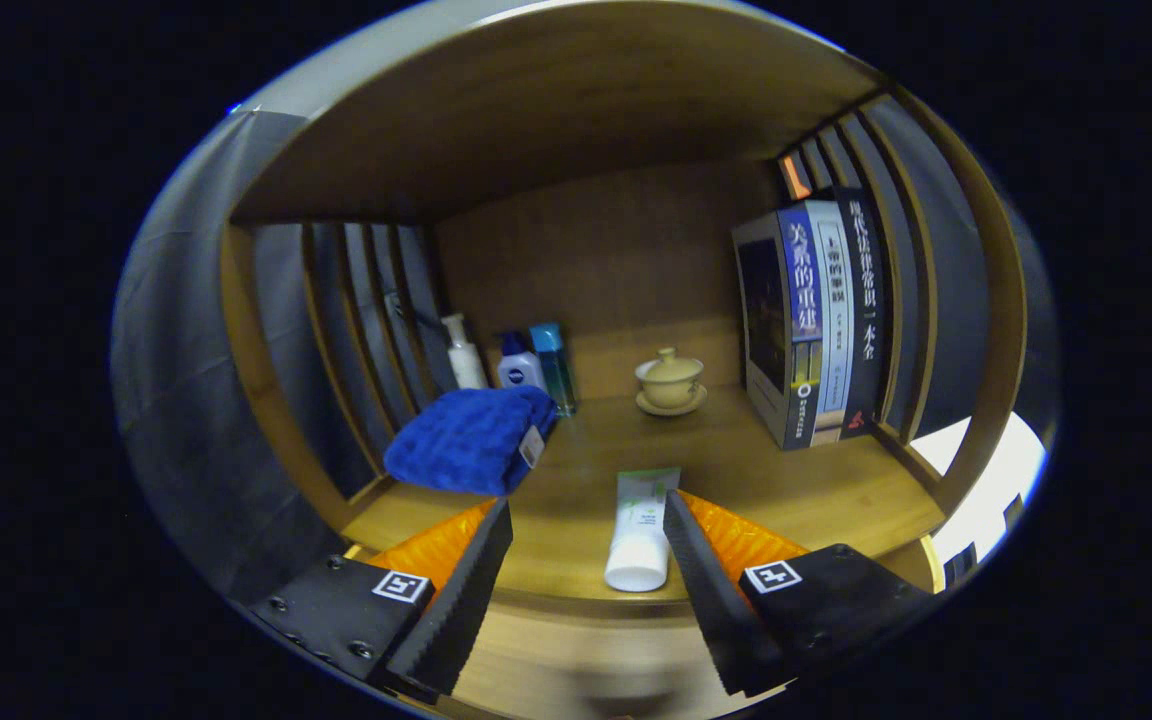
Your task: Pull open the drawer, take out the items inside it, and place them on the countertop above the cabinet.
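Black, ridged fingers (476, 590) of the gripper (586, 600) stood spread wide apart, pinching nothing. A white tube (641, 530) lay on the wooden counter (836, 490) between them, cap toward the counter's front edge, its side just beside the right finger; whether it touched that finger could not be told. A folded blue towel (471, 440) rested near the counter's left edge, beyond the left finger. Behind it, in the back left corner, stood a few bottles (521, 365). A lidded cup on a saucer (670, 382) sat toward the back, and upright books (816, 320) stood against the right side.
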Motion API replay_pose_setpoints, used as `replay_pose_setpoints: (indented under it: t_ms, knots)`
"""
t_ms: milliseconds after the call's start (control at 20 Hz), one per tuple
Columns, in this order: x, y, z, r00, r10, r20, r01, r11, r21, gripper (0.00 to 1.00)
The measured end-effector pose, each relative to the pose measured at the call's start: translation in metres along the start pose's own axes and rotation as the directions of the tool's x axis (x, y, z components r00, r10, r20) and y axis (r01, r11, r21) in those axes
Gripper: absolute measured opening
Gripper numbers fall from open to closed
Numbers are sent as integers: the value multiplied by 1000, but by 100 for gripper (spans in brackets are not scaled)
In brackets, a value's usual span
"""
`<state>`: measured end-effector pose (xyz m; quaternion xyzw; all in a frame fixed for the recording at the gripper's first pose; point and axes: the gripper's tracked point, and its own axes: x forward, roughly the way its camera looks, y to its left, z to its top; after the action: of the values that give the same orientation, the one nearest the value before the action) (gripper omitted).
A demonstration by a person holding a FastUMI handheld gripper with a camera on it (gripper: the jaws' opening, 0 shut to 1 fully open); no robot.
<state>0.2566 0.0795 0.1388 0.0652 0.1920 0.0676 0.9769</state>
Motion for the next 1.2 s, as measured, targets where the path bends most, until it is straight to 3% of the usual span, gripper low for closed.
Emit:
replay_pose_setpoints:
  t_ms: [250, 650, 1200]
  knots:
    - [-81, 21, 19, 992, 35, 120, -33, 999, -15, 98]
    - [-169, 40, 6, 965, 14, 261, -1, 999, -52, 98]
    - [-214, 64, -96, 926, -86, 367, 160, 971, -177, 98]
